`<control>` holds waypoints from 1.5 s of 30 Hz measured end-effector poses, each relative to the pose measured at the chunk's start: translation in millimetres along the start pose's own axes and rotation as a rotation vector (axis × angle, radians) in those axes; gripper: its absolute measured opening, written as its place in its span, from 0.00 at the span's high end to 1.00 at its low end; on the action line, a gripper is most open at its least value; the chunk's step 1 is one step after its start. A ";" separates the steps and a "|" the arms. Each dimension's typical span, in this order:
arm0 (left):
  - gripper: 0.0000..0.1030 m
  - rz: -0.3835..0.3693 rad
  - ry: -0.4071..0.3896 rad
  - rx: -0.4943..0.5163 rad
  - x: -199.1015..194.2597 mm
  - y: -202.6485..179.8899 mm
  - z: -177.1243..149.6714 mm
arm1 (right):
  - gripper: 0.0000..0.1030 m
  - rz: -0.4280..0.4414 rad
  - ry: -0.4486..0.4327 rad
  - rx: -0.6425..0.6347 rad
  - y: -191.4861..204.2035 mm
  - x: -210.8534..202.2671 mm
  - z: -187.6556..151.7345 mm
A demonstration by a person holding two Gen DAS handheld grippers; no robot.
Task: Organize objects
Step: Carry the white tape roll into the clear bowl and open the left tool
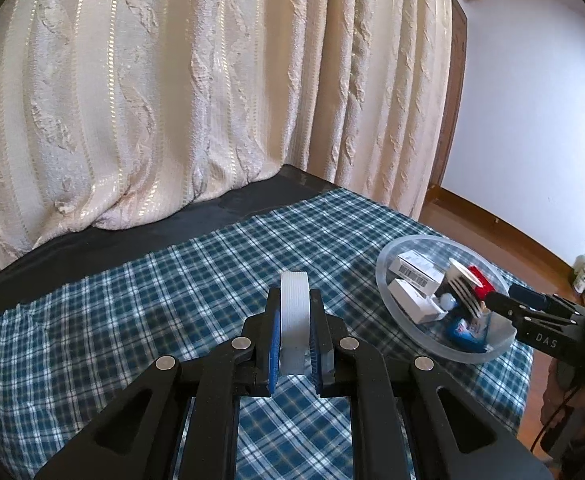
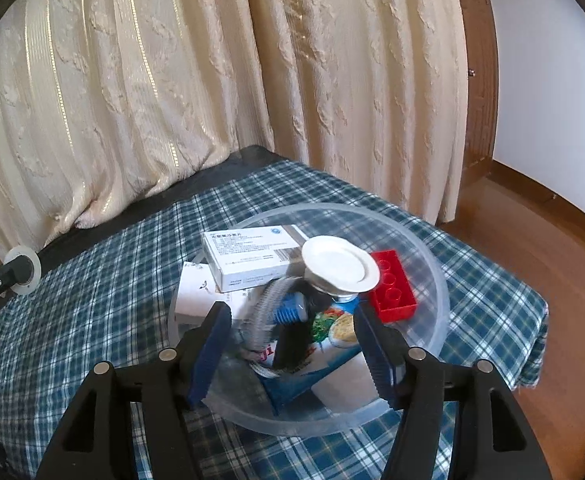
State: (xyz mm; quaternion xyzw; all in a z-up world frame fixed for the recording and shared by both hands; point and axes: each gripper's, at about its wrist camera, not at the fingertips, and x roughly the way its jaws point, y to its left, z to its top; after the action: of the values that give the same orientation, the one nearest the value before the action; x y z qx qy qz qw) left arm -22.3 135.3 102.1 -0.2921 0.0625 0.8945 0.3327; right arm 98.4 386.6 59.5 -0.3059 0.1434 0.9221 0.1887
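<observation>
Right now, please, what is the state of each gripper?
Left gripper: closed on the white tape roll.
Right gripper: open, holding nothing, over the clear bowl.

Left tool [image 1: 295,322] clamped tight, right tool [image 2: 292,344] spread apart, both angled downward.

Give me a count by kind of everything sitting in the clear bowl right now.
In the clear bowl:
White cartons: 2
Red building block: 1
White-capped bottle: 1
Blurred black brush: 1
Blue printed packet: 1
Total: 6
</observation>
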 end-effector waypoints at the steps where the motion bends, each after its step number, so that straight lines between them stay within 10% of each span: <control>1: 0.88 -0.008 0.010 -0.004 1.9 -1.9 0.1 | 0.35 0.001 -0.006 -0.001 -1.6 -1.2 -0.2; 20: 0.88 -0.206 0.140 0.070 55.8 -113.5 -6.3 | 0.33 -0.029 -0.090 0.011 -46.5 -6.2 0.1; 45: 0.81 -0.205 0.202 0.120 94.9 -151.8 -13.3 | 0.33 -0.019 -0.110 0.007 -68.2 1.1 0.2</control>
State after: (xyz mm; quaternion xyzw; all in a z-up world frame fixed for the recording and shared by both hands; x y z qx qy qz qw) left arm 22.3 301.2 50.2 -0.3648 0.1189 0.8166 0.4313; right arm 127.2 447.4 48.8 -0.2555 0.1329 0.9352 0.2061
